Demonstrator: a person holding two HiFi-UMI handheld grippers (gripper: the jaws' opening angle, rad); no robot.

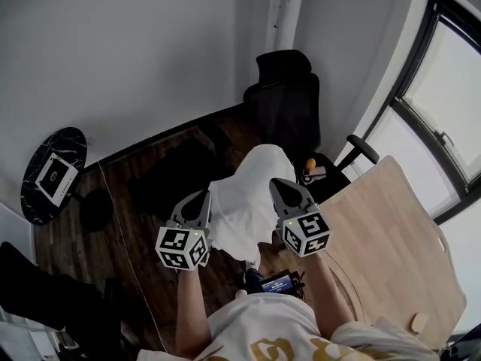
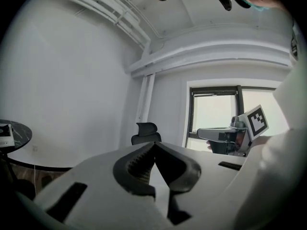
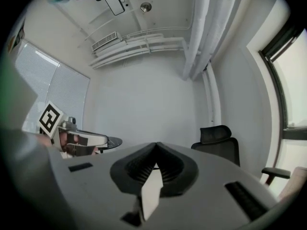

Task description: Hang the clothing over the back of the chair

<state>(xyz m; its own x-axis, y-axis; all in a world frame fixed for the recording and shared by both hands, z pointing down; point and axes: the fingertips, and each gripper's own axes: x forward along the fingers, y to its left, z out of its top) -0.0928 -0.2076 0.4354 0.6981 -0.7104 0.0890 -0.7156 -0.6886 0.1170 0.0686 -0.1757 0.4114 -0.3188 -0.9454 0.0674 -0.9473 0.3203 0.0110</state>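
Observation:
A white garment (image 1: 244, 198) hangs spread between my two grippers, in front of my chest. My left gripper (image 1: 204, 196) is shut on its left edge, and a sliver of white cloth (image 2: 161, 195) shows between the closed jaws. My right gripper (image 1: 276, 184) is shut on the right edge, also with a strip of cloth (image 3: 152, 191) in its jaws. Both point level toward the black office chair (image 1: 284, 104), which stands against the wall beyond the garment with its high back and headrest (image 3: 218, 139) upright. The chair (image 2: 146, 132) is still some way off.
A round black marble side table (image 1: 52, 171) with a white box stands at the left wall. A light wooden desk (image 1: 391, 247) fills the right side under a large window (image 1: 443, 104). A small orange object (image 1: 310, 164) lies on the chair seat. The floor is dark wood.

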